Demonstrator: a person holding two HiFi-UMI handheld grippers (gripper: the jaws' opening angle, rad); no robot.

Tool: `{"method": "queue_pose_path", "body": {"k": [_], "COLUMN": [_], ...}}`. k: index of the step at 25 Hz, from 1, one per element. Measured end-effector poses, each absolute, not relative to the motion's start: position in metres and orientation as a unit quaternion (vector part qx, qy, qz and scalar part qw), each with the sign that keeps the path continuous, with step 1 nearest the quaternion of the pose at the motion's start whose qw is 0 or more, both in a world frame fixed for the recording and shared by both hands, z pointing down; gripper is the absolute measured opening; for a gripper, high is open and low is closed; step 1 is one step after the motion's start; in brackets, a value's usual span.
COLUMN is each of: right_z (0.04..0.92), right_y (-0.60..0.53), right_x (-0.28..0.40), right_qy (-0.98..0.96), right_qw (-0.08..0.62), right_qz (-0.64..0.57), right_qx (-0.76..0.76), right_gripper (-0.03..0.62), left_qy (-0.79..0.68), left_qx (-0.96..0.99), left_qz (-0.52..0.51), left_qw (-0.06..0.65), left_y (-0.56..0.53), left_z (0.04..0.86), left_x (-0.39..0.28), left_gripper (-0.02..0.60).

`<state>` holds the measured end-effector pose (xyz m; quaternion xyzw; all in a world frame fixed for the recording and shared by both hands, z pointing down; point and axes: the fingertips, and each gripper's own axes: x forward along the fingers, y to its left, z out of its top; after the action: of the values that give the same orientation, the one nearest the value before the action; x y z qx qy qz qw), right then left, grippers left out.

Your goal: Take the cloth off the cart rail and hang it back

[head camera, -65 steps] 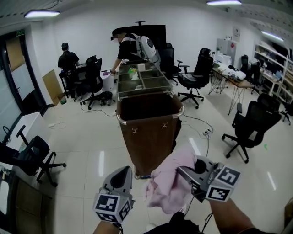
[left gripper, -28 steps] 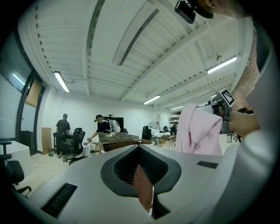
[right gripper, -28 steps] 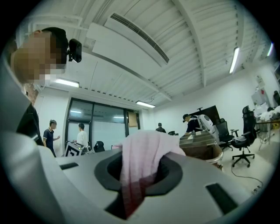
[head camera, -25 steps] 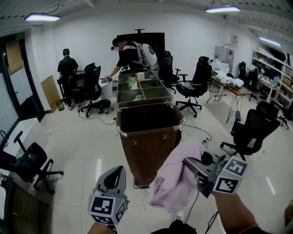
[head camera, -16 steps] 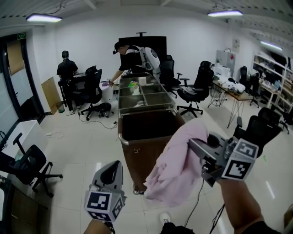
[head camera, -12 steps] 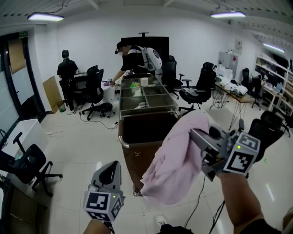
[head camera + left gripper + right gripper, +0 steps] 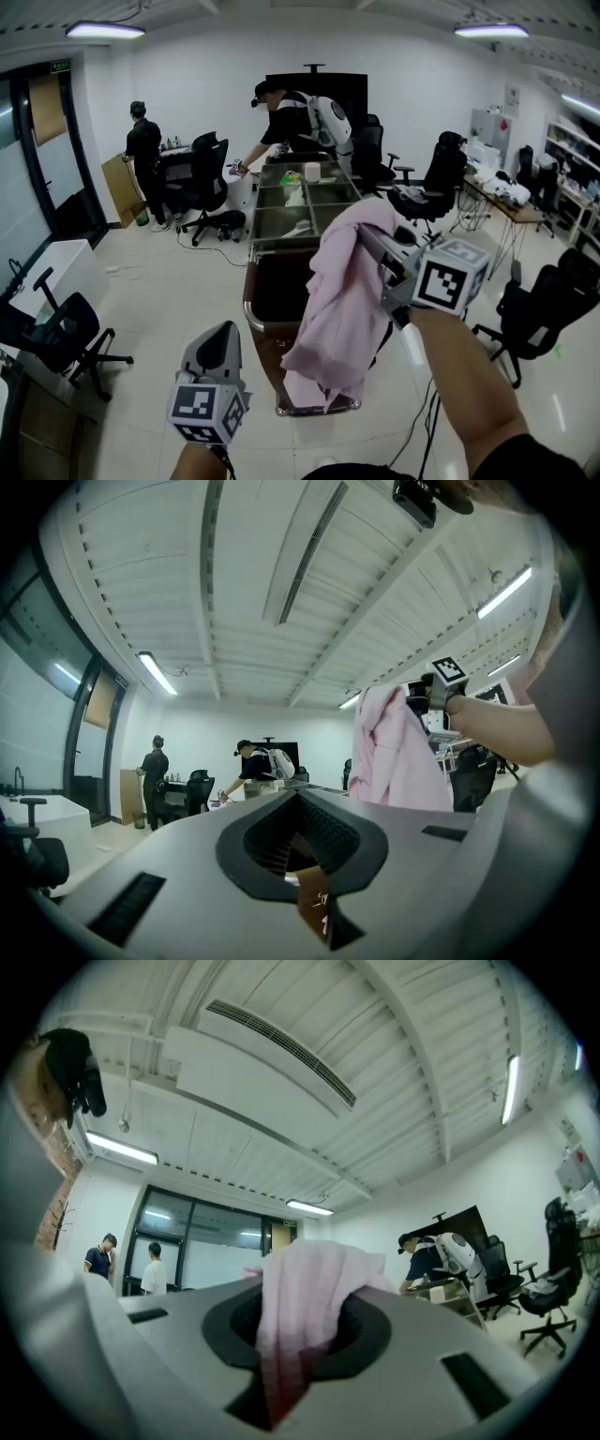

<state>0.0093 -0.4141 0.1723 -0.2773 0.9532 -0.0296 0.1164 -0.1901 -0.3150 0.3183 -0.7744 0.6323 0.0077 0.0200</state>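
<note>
We hold the cloth (image 7: 342, 300) up in the air in the right hand-held gripper (image 7: 371, 236), with that arm reaching forward over the near end of the cart (image 7: 265, 361). The jaws are clamped on a bunched fold near the cloth's top edge. In the right gripper view the pink fabric fills the gap between them and spills over the front.

The cloth is pale pink, soft and towel-like, and well crumpled. It humps over the jaws at the top, then falls in long loose folds. It widens toward a lower edge that is uneven, with a couple of drooping corners. Its shaded folds look a deeper rose.

In the head view it hangs in front of the cart's dark bag opening and covers the right part of the near rail (image 7: 249, 314). We cannot tell whether it touches the rail or only hangs before it.

The left hand-held gripper (image 7: 219, 330) sits low and near us, to the left of the cloth and apart from it. Its jaws are drawn almost together with only a thin slit between them, and they hold nothing.

Beyond the bag, the cart's metal tray compartments (image 7: 281, 223) stretch away from us. At the far end a person with a white backpack (image 7: 291, 127) leans over them. Another person (image 7: 145, 155) stands far left by a desk.
</note>
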Motion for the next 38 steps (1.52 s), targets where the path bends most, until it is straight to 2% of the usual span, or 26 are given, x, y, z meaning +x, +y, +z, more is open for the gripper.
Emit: {"method": "queue_pose_path", "body": {"k": [11, 15, 20, 24, 26, 31, 38], "right_z": [0.261, 0.298, 0.348, 0.377, 0.387, 0.402, 0.417], "right_y": [-0.574, -0.596, -0.609, -0.622, -0.623, -0.610, -0.578], "right_x": [-0.028, -0.042, -0.058, -0.054, -0.051, -0.045, -0.031], "right_qy": [0.954, 0.956, 0.953, 0.943, 0.939, 0.933, 0.919], "right_qw": [0.026, -0.017, -0.087, -0.111, -0.121, -0.153, -0.200], "right_qz": [-0.076, -0.102, -0.125, -0.154, -0.172, -0.189, -0.202], "right_qx": [-0.289, -0.276, -0.261, -0.272, -0.272, -0.265, -0.272], "right_gripper": [0.083, 0.091, 0.101, 0.109, 0.123, 0.221, 0.245], "left_qy": [0.657, 0.661, 0.667, 0.672, 0.671, 0.663, 0.645], "left_qx": [-0.753, -0.750, -0.744, -0.740, -0.741, -0.748, -0.764], "left_qz": [-0.014, -0.021, -0.032, -0.034, -0.034, -0.033, -0.030], "left_qw": [0.021, 0.029, 0.005, -0.002, -0.004, -0.007, -0.001], "left_y": [-0.369, -0.376, -0.386, -0.388, -0.387, -0.383, -0.364], "left_z": [0.318, 0.319, 0.336, 0.343, 0.343, 0.342, 0.337], "left_x": [-0.177, -0.169, -0.173, -0.176, -0.175, -0.170, -0.162], "left_gripper": [0.000, 0.000, 0.000, 0.000, 0.000, 0.000, 0.000]}}
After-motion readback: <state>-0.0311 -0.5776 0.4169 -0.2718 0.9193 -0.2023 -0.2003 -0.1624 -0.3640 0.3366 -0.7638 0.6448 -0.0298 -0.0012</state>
